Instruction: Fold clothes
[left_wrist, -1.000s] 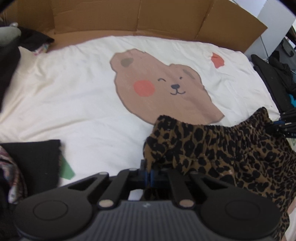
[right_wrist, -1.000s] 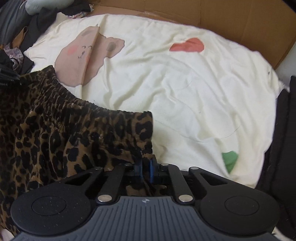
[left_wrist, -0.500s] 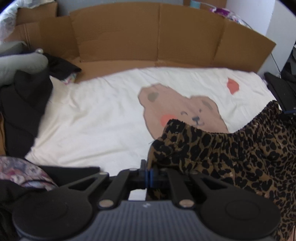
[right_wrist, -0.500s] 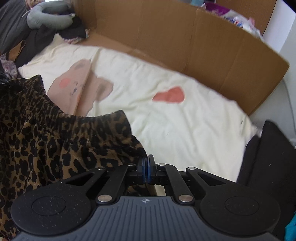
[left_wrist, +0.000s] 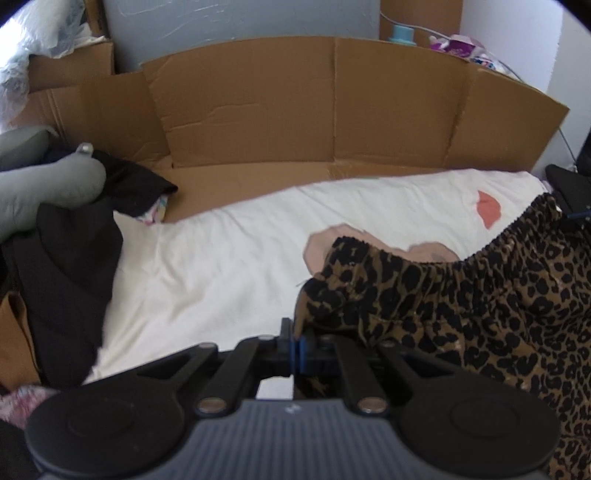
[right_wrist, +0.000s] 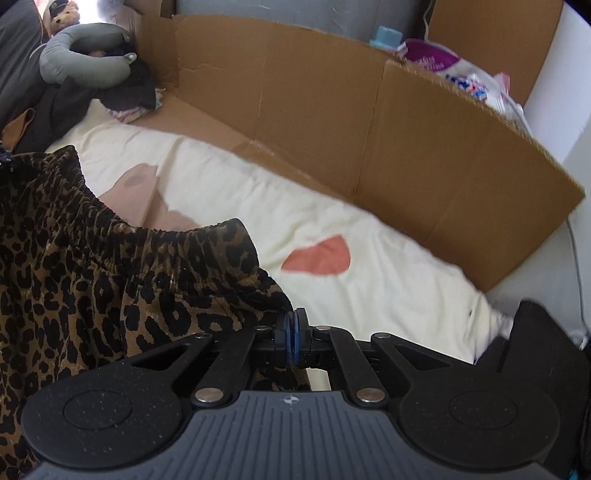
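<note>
Gripping opposite waistband ends, both tongs (left_wrist: 297, 347) (right_wrist: 291, 338) stretch the leopard-print garment (left_wrist: 480, 295) sideways.

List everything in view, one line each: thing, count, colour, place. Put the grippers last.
leopard-print garment: one, brown and black, held up by its gathered waistband between the two grippers
sheet: one, cream with a tan bear and a red patch, spread under the garment
cardboard: one folded piece, brown, standing behind the sheet
neck pillow: one, grey, far left on the dark clothes
dark clothes: a pile, black, left of the sheet
patterned packet: one, purple and white, behind the cardboard
left gripper: one, black with blue pads, jaws shut on the waistband's left end
right gripper: one, black with blue pads, jaws shut on the waistband's right end
</note>
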